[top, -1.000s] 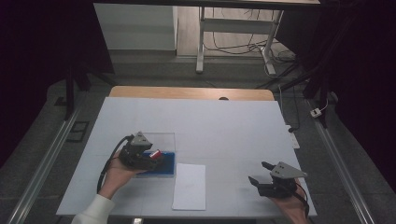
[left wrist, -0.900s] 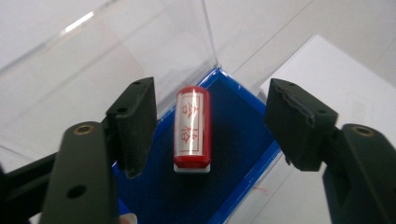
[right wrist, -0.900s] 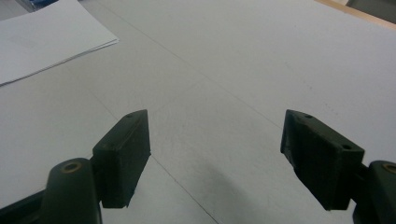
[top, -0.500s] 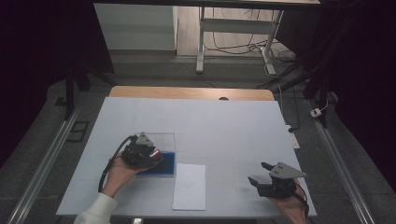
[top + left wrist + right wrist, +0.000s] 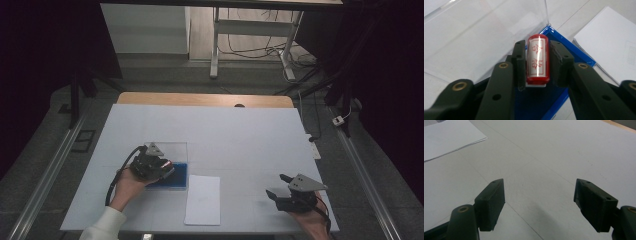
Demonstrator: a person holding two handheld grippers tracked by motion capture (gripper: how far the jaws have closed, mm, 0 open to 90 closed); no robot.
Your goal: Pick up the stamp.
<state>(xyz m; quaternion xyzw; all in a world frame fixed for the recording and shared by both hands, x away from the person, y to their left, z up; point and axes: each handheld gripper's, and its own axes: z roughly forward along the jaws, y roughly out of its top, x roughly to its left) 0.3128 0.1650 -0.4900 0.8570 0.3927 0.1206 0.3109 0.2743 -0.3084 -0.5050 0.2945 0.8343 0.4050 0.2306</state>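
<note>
Left gripper view looks along the left gripper (image 5: pixel 537 63), whose two black jaws are clamped on a small red cylindrical stamp (image 5: pixel 537 60). A white label runs along the stamp's side and carries two red characters, seemingly Chinese, which I cannot read with certainty. The stamp lies lengthwise between the jaws, over a flat blue ink pad tray (image 5: pixel 564 42); whether it touches the tray cannot be told. A clear plastic lid (image 5: pixel 486 27) rises behind the tray, and a white sheet of paper (image 5: pixel 609 42) with faint, unreadable print lies just beside the tray's edge.

In the high view the left gripper (image 5: pixel 152 164) sits over the blue tray (image 5: pixel 177 175) on the white table (image 5: pixel 240 135), with the paper (image 5: pixel 202 199) near it.

The right gripper (image 5: pixel 539 205) has its jaws wide apart, holding nothing, above the bare table surface; in the high view it (image 5: pixel 287 192) is well apart from the tray.
</note>
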